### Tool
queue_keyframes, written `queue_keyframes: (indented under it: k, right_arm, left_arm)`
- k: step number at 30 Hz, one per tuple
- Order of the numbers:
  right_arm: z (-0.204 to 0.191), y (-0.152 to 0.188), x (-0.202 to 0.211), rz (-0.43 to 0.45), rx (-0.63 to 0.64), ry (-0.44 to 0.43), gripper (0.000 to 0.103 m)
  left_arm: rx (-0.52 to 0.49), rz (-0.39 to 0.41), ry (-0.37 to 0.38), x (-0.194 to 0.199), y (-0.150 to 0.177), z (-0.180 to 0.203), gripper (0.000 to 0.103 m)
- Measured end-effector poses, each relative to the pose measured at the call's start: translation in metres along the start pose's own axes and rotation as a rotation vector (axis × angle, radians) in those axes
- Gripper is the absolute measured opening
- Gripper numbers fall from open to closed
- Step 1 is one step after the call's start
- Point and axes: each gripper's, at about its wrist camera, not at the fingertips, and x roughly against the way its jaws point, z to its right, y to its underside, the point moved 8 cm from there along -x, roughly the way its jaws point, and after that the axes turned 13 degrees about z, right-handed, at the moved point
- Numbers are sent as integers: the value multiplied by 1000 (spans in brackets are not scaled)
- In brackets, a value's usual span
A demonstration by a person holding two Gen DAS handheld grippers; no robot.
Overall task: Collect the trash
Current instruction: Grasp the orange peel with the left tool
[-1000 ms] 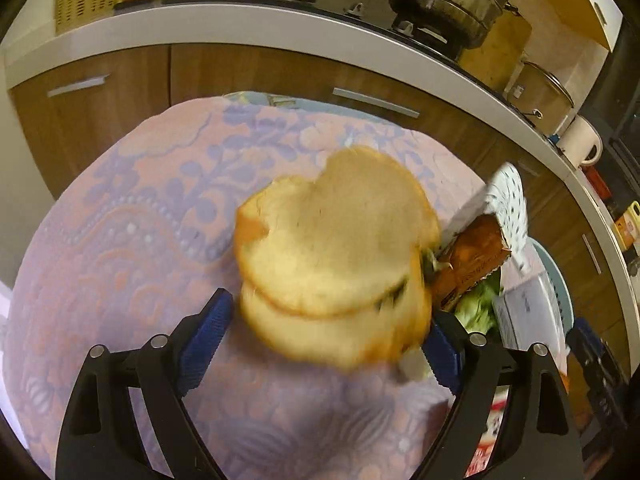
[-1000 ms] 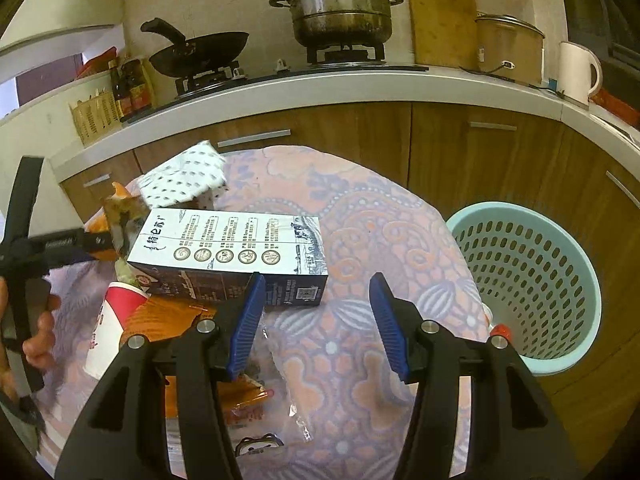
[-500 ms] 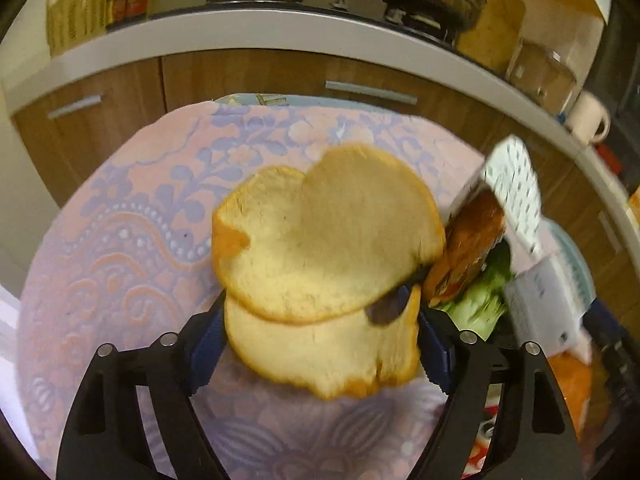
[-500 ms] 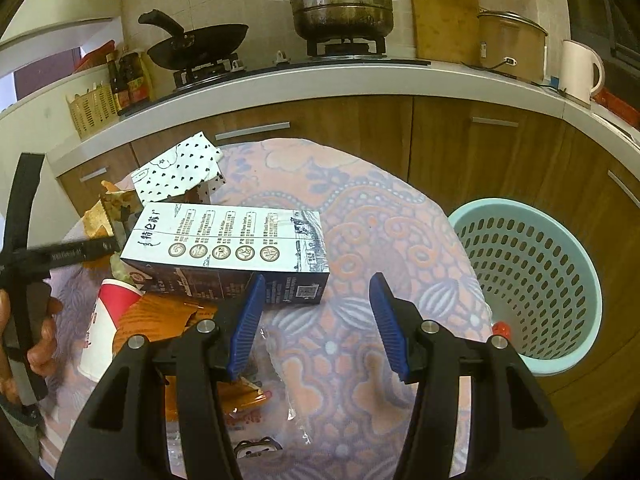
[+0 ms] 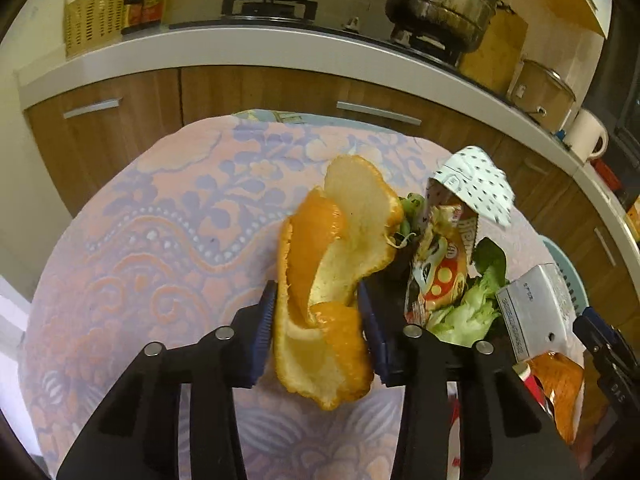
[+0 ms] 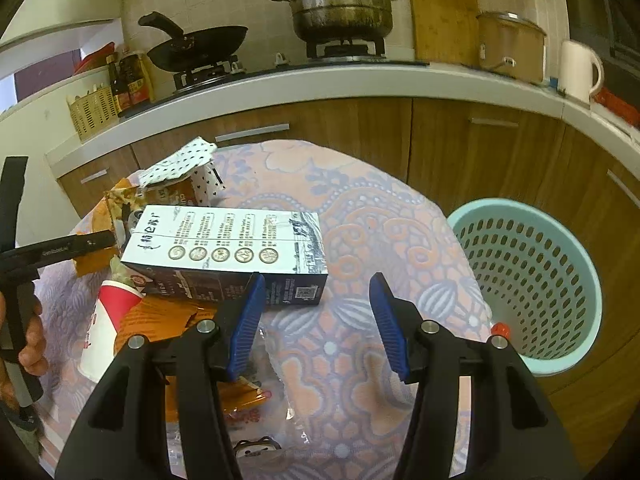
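Your left tool (image 5: 318, 330) is clamped on a large piece of orange peel (image 5: 334, 280), the blue pads pressing its lower half from both sides while the upper flaps curl forward over the worktop (image 5: 160, 240) with its pink and purple patterned cloth. Just to the right of the peel lies the rest of the trash: a snack wrapper (image 5: 438, 264) with cartoon print, some green lettuce leaves (image 5: 468, 312) beside and under it, and a piece of white dotted paper (image 5: 476, 184) propped over the wrapper's far end. Further right you can see the end of a milk carton (image 5: 532, 304) and an orange bag (image 5: 560, 384) below it. Your right tool (image 6: 318, 316) hangs with its jaws spread wide and nothing between them; its left pad sits just in front of the carton's near edge, though whether it touches the carton cannot be told. From that side the milk carton (image 6: 228, 248) lies flat on its long side across the heap, with a red and white paper cup (image 6: 106, 320) tipped over at its left end and the orange bag (image 6: 168, 316) beneath. A clear plastic wrapper (image 6: 276, 432) lies on the cloth under the right tool. The pale green perforated basket (image 6: 528, 288) stands on the floor just beside the worktop's right edge, below the wooden cabinet doors (image 6: 480, 152).
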Motion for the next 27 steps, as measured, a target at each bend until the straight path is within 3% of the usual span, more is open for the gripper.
queue_keyframes:
  k: [5,15,19,24,27]
  right_arm:
    - [-9,-2,6,25,50,1,51]
    - [-27,-18,18,42,83,-57,51]
    - [-26,-14,25,7,52,-116,51]
    - [-49,13,40,-91,-19,-280,52]
    - [-58,25,32,-135,-16,-269,54]
  left_arm:
    - [62,33,28,15,4,-11,30]
    - [165,127,70,36,13,-25,29]
    - [180,159,89,40,10,-28,30]
    - [175,169,96,42,10,-26,30]
    - [168,168,103,43,11,-25,30]
